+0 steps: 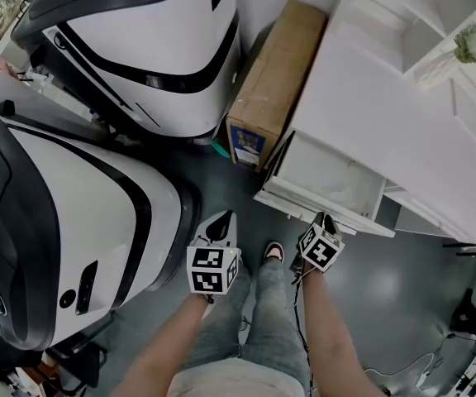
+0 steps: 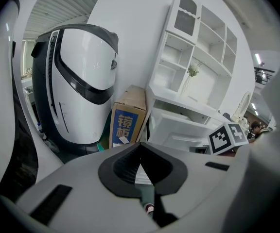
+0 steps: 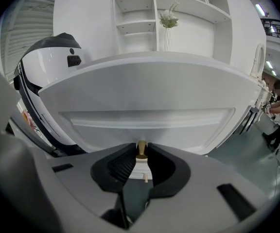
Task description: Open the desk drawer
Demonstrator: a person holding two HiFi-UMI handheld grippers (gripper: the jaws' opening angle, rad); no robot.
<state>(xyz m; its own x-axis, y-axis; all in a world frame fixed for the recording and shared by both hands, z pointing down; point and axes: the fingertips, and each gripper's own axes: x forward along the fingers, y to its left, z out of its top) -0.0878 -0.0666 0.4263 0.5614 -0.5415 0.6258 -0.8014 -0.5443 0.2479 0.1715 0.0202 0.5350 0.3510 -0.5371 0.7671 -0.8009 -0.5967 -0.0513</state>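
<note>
Plainly, the white wooden desk drawer (image 1: 335, 180) stood pulled out toward the person, its long front running crosswise. The right gripper (image 3: 141, 154) sat squarely against that front, fingers pinching the small brass knob (image 3: 141, 147). The left gripper (image 2: 141, 163) hung well aside, fingers pressed together on nothing.

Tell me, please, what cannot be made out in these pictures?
- The brass knob: in the head view the right gripper covers it. Only the right gripper view shows it, between the jaws.
- The back of the drawer: in the head view it lies hidden under the desk top.
- The cardboard box: in the head view the print on its end is too small to read.
</note>
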